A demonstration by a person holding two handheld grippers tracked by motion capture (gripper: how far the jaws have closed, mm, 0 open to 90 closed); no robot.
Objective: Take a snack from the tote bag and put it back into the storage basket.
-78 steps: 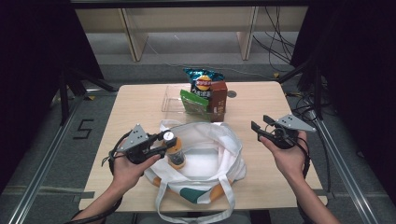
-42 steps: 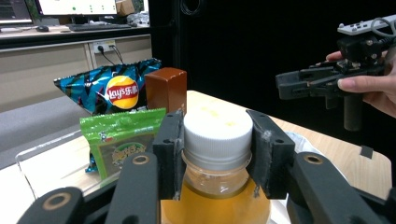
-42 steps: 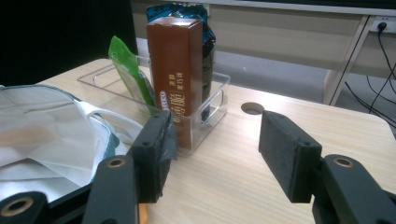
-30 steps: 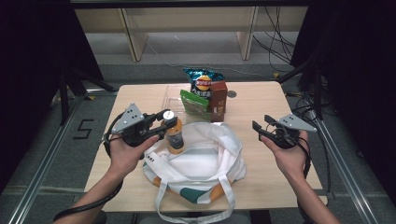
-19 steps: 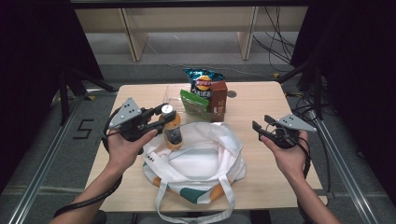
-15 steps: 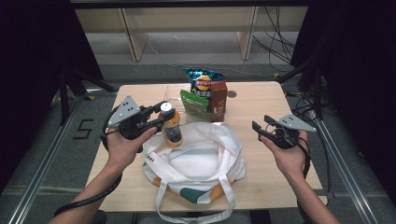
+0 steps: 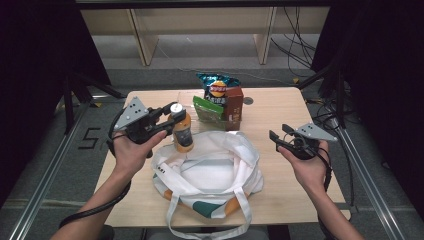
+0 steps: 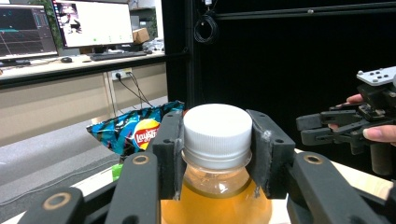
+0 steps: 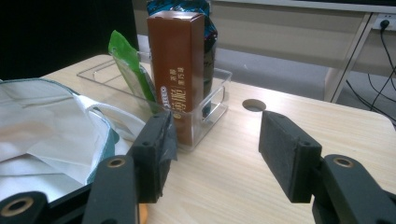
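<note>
Bottle point(image 7: 182, 131) x1 in left tool point(image 7: 167, 116); bag point(image 7: 207, 175) x1.

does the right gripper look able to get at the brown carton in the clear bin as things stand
Probably yes. The right gripper is open and empty, and the brown carton stands upright at the near corner of the clear bin, rising well above its wall, with bare table between them.

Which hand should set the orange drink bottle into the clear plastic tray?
Left. The left tongs are clamped on the white-capped orange drink bottle, beside the clear plastic tray. The right tongs are open with nothing in them, over the wooden table, right of the white tote bag.
</note>
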